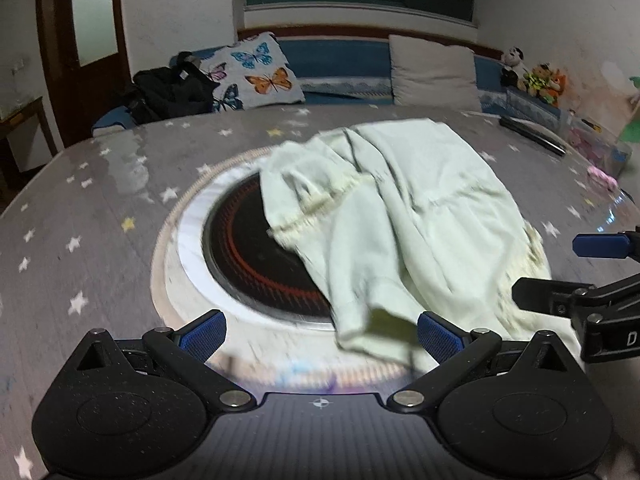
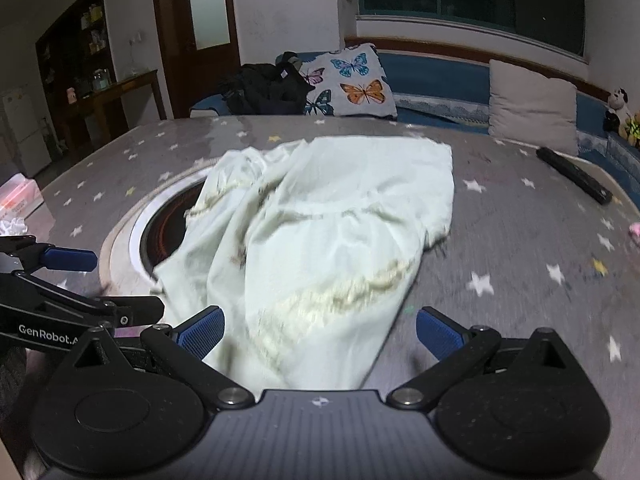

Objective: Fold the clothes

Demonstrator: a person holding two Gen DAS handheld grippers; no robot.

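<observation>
A crumpled pale green garment (image 1: pixel 404 216) lies on the star-patterned table (image 1: pixel 100 208), half covering its round inset burner (image 1: pixel 256 256), while the left gripper (image 1: pixel 322 336) and right gripper (image 2: pixel 320 334) both gape wide, holding nothing.

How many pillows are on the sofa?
2. The butterfly pillow is at the sofa's left end beside a black bag; the plain pillow is further right. More may be hidden.
</observation>
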